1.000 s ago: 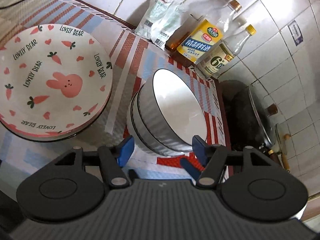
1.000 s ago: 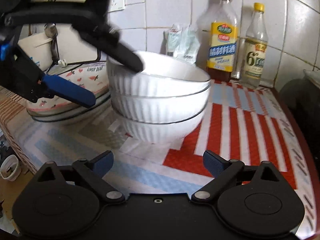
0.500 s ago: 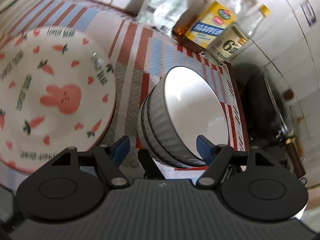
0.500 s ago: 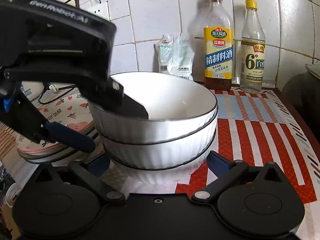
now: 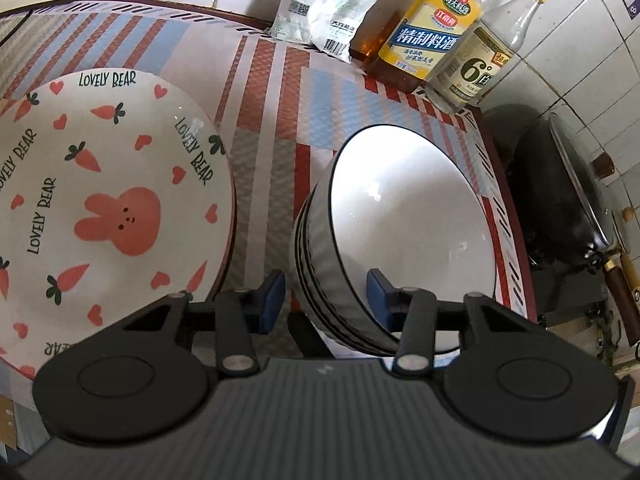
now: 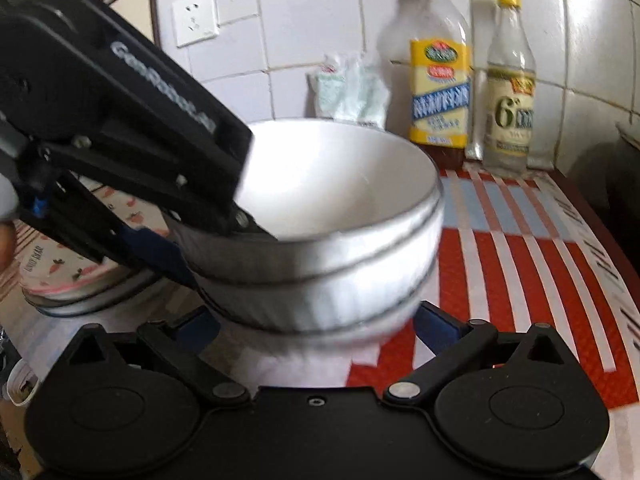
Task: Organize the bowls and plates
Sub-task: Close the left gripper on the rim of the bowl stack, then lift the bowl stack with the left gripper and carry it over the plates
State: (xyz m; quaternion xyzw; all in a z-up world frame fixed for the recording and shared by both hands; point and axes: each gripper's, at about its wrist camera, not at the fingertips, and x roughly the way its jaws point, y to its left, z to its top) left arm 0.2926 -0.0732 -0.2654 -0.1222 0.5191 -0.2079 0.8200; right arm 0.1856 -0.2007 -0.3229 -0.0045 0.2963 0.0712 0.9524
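Three white ribbed bowls (image 5: 400, 220) stand stacked on the striped cloth, and also fill the middle of the right wrist view (image 6: 320, 184). My left gripper (image 5: 326, 296) straddles the near-left rim of the stack, one finger inside the top bowl and one outside. Its jaws are closing on that wall, and a thin gap still shows at the outer pad (image 5: 272, 296). The right gripper (image 6: 316, 328) is wide open low at the front of the stack, its base between the fingers. A rabbit-and-carrot plate (image 5: 112, 208) tops a plate stack to the left.
Two bottles (image 5: 432, 36) and a white packet (image 5: 320, 4) stand against the tiled wall behind the bowls. A dark wok (image 5: 560, 208) sits past the table's right edge. A wall socket (image 6: 196, 16) is above the plates.
The left gripper has come down closer over the bowl rim and its jaws have narrowed around the wall. The right gripper has drawn nearer to the stack's base, still wide.
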